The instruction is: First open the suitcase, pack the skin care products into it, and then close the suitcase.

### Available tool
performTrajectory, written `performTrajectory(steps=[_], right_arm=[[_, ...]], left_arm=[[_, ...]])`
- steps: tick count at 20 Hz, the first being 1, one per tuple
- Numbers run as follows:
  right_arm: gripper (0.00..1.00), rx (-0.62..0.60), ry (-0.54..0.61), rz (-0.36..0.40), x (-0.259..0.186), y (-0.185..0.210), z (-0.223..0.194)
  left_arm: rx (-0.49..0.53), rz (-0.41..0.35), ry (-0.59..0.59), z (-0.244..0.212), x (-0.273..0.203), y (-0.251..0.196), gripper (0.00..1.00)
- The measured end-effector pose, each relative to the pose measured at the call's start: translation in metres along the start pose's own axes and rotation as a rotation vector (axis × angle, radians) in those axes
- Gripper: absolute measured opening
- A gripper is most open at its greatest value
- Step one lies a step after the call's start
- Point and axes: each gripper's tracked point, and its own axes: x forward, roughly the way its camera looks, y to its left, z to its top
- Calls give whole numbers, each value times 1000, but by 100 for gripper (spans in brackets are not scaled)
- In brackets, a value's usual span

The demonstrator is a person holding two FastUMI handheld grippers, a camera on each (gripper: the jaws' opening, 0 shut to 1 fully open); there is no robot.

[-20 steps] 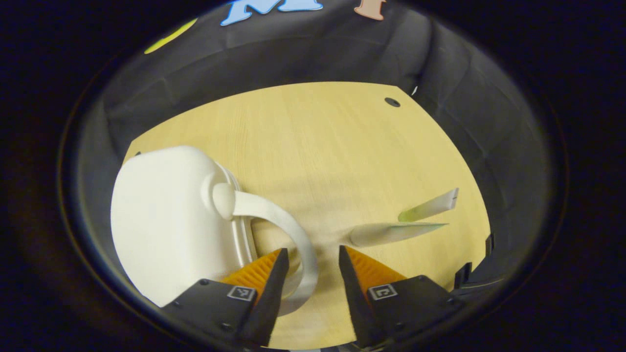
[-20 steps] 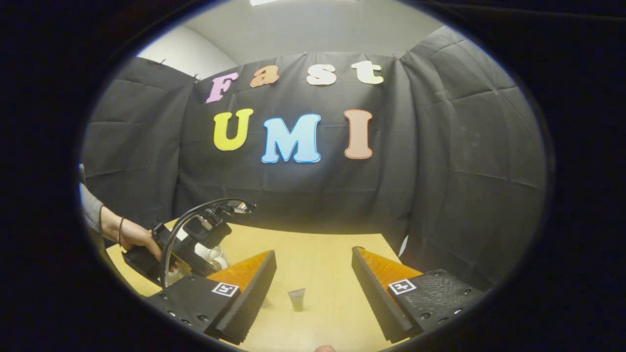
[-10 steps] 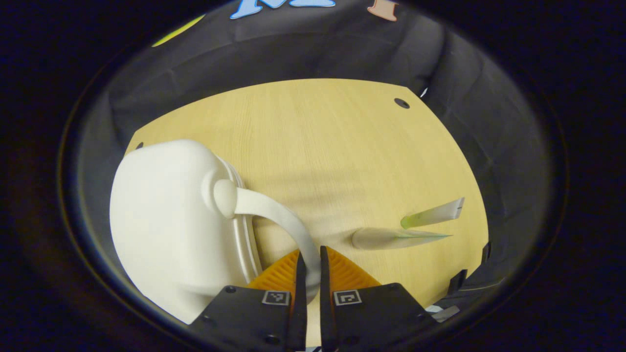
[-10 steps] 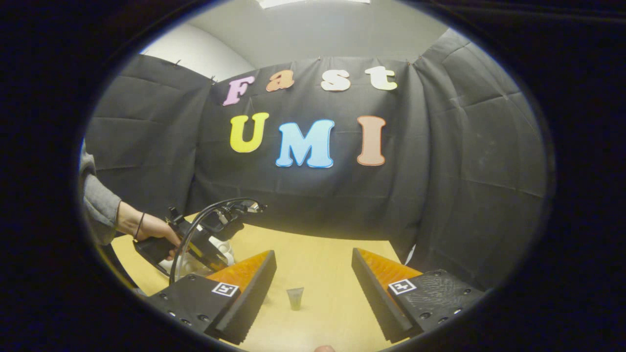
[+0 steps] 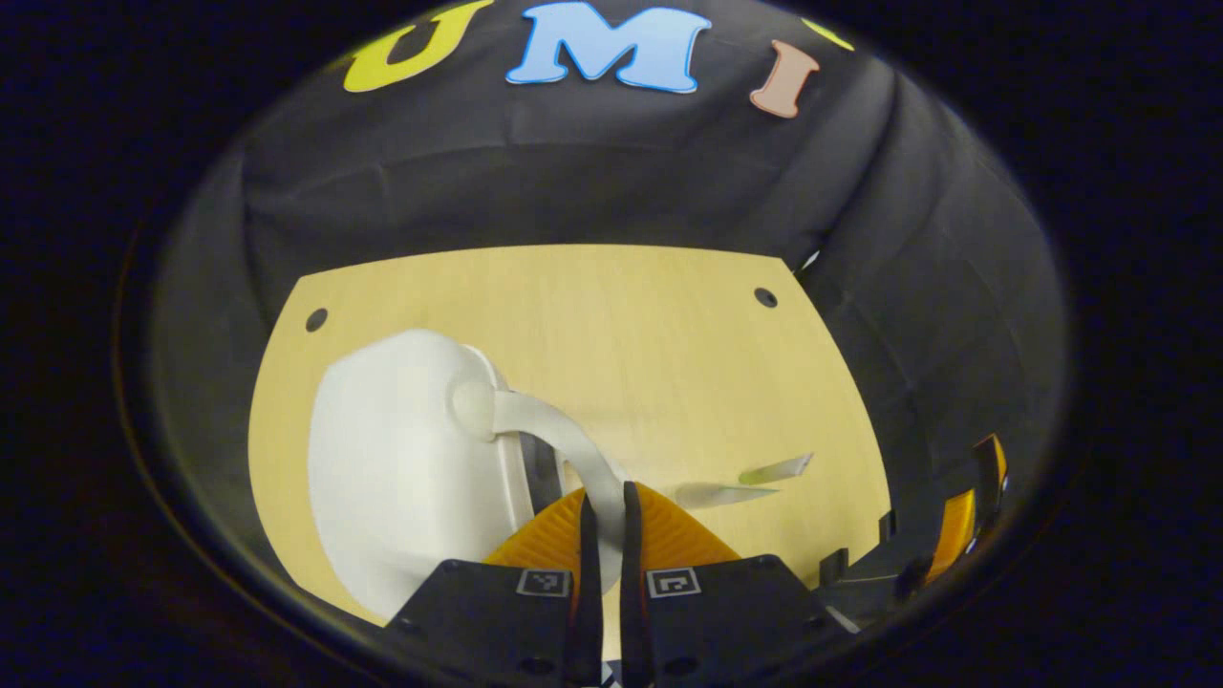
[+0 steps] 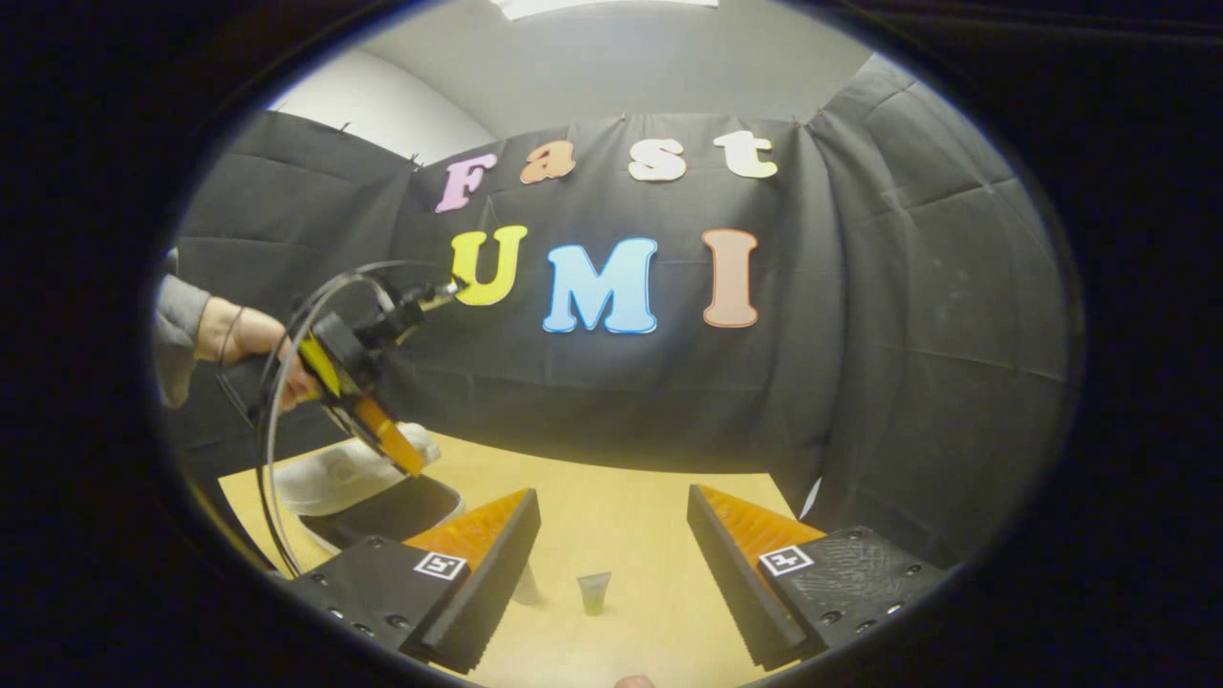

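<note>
Currently mid-opening: left gripper (image 5: pixel 604 497) clenched on the white handle strap (image 5: pixel 564 441) of the suitcase (image 5: pixel 411 468), lid (image 6: pixel 349 465) raised partway off the surface (image 5: pixel 650 354), dark interior showing. Right gripper (image 6: pixel 611 554) spread wide, idle, holding nothing. Two skin care tubes (image 5: pixel 755 483) lying just beside the case, not packed. Risks: thin strap slipping out of the fingers, dropping the lid; light shell dragging or tipping instead of hinging, knocking the tubes.

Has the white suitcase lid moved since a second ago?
Yes. In the right gripper view the white suitcase lid has swung up off the wooden table, pulled by the left gripper.
</note>
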Motion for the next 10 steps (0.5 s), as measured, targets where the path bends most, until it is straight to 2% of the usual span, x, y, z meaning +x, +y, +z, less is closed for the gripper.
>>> performTrajectory(steps=[4,5,6,10], right_arm=[[95,5,-9,-45,5,17,10],[95,7,-9,-59,7,22,13],[94,9,-6,-74,8,27,13],[95,29,6,-129,10,53,19]], left_arm=[[-23,21,-81,38,-71,69,15],[-31,29,-95,41,-87,90,12],[-39,38,-110,46,-101,113,14],[-26,104,-162,52,-142,212,14]])
